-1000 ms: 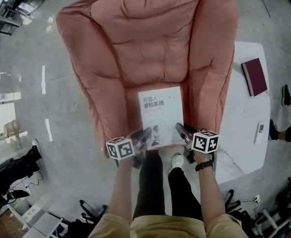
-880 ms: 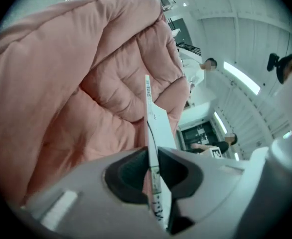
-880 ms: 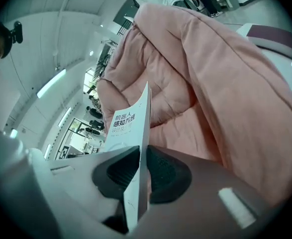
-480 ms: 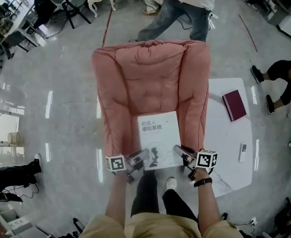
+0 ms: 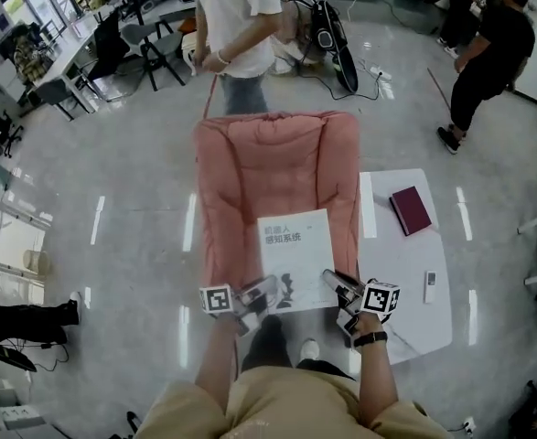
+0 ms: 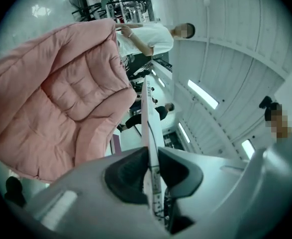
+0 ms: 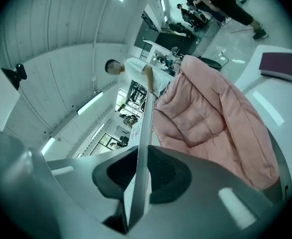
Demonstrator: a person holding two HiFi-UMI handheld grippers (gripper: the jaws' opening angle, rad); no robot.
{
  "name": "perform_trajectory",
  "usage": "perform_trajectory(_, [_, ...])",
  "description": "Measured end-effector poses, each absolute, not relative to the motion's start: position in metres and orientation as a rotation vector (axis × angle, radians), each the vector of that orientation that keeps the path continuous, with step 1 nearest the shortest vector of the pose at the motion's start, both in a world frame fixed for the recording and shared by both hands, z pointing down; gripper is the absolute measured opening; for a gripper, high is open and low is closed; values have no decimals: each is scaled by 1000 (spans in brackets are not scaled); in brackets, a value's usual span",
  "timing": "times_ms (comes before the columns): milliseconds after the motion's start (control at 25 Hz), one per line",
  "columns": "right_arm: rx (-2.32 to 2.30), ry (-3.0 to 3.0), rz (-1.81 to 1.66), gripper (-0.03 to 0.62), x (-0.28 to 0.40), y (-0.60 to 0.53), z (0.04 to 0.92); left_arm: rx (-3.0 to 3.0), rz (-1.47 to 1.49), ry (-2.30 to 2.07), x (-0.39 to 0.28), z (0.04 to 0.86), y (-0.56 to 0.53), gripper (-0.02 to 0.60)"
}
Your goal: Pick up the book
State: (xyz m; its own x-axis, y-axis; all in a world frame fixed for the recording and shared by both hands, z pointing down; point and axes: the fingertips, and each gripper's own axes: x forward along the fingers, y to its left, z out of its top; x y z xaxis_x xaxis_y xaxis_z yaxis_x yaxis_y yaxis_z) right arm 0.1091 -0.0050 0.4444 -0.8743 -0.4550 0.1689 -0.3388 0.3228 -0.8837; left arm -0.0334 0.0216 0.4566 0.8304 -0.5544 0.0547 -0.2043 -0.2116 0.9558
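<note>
Head view: the book (image 5: 294,259) is held cover-up over the front of the pink chair (image 5: 250,167), gripped at its near edge from both sides. The left tool (image 5: 259,293) pinches the near left corner and the right tool (image 5: 337,284) the near right corner. In the left gripper view the pads of the left tool (image 6: 152,171) are clamped narrow on the book's (image 6: 146,123) thin edge, which stands clear of the cushion (image 6: 61,98). The right gripper view shows the right tool (image 7: 142,176) closed the same way on the book (image 7: 146,128). Right of the chair stands a white desk (image 5: 433,323) carrying a maroon book (image 5: 411,210) and a small remote (image 5: 430,286). A person in a white shirt (image 5: 241,12) stands behind the chair.
</note>
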Motion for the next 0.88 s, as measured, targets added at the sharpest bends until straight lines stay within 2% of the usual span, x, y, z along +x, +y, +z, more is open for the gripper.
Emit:
perform_trajectory(240, [-707,2571,-1346,54,124,42,380,1903,-440,-651,-16,399,73,48])
perform_trajectory(480, [-688,2621,-1122,54,172,102,351,2070,-447,-718,31,368,132,46])
perform_trajectory(880, [-700,2678,-897,55,181,128,310,2192,-459,-794,40,319,159,46])
